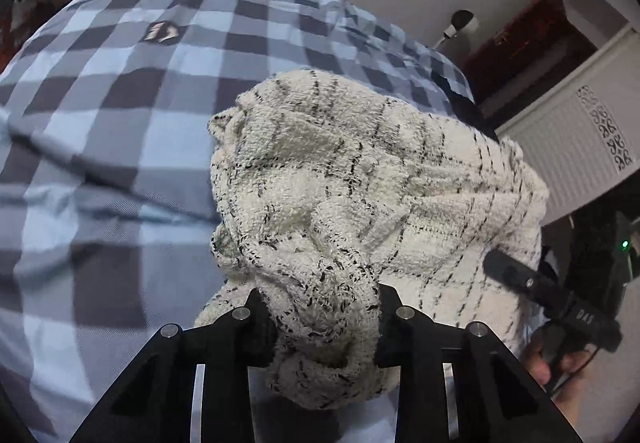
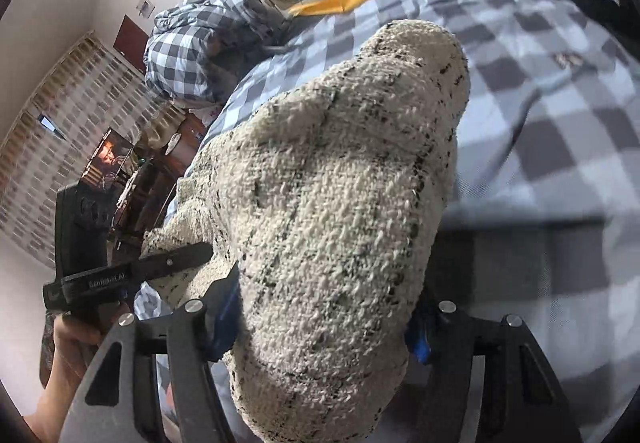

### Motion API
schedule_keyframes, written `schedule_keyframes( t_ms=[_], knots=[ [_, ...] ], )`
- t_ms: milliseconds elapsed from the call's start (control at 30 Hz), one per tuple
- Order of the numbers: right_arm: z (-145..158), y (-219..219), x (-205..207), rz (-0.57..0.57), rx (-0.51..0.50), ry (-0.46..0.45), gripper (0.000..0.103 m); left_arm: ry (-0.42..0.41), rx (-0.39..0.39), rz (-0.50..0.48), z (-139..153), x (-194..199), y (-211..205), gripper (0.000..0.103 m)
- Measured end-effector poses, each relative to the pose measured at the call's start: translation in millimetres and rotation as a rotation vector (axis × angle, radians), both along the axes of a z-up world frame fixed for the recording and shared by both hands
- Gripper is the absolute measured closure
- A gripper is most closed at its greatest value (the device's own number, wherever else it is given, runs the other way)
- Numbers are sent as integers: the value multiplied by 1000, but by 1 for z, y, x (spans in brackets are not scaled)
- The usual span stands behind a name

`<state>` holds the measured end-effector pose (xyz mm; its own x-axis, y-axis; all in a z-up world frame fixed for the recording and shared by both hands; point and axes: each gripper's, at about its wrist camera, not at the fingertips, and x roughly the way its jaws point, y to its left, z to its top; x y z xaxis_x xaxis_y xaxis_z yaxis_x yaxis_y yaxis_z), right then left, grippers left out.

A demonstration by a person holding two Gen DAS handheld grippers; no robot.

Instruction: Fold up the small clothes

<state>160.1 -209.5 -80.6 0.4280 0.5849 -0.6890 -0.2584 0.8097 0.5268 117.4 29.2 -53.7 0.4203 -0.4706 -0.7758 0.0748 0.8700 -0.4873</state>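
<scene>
left wrist view: checked bed cover (image 1: 100,131) fills the frame, and above it the knit garment (image 1: 360,179) hangs bunched between both claws. left claw (image 1: 320,327) pinches a thick wad; right claw (image 2: 324,319) clamps another. risk: uneven bunches could slip out and spoil the fold.

Each camera is sitting just behind its own claw, looking forward and downward along the fingers. The left wrist view is facing the bed (image 1: 100,91) with the cloth (image 1: 352,179) very near, filling its middle. The right wrist view is looking across the same bed (image 2: 560,91), cloth (image 2: 340,183) pressed close. Both are sharing cloth, bed and the opposite claw at the frame's edge.
</scene>
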Motion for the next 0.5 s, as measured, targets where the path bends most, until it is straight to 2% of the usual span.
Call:
schedule_keyframes(
  t_ms=[67, 167, 300, 367, 400, 467, 500],
  knots=[
    [1, -12, 12, -18, -11, 2, 42, 3, 0, -13, -6, 22, -18, 72],
    [-14, -34, 33, -57, 2, 46, 42, 36, 22, -27, -25, 46, -38, 72],
    [-54, -48, 56, -80, 12, 154, 42, 104, 72, -33, -65, 60, -52, 71],
    [-72, -45, 65, -65, 5, 191, 41, 95, 46, -17, -78, 61, -47, 66],
    [-77, -45, 66, -64, 20, 197, 37, 89, 23, -7, -82, 61, -44, 61],
    [-86, -52, 63, -84, 93, 213, 27, 89, 9, 27, -89, 59, -36, 42],
    [-94, -55, 62, -101, 135, 235, 21, 88, 30, 46, -91, 58, -34, 23]
  ],
)
